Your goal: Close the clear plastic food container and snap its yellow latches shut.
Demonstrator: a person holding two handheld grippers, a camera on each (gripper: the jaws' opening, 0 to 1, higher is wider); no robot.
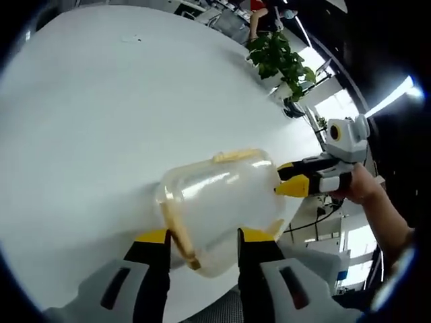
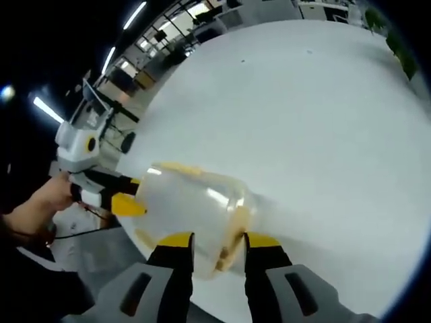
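left gripper [image 1: 202, 245] | jaws straddle container [image 1: 219, 202] edge | table [image 1: 101, 121]

Two close, probably opposed views across one container [image 1: 219, 205] [image 2: 192, 208].

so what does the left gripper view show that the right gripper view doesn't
Left gripper view: a potted plant at the table's far edge.

Right gripper view: ceiling light strips over a dim room beyond the table.

Both: the clear container with yellow latches on the white table, one gripper at each end of it, each held by a hand.
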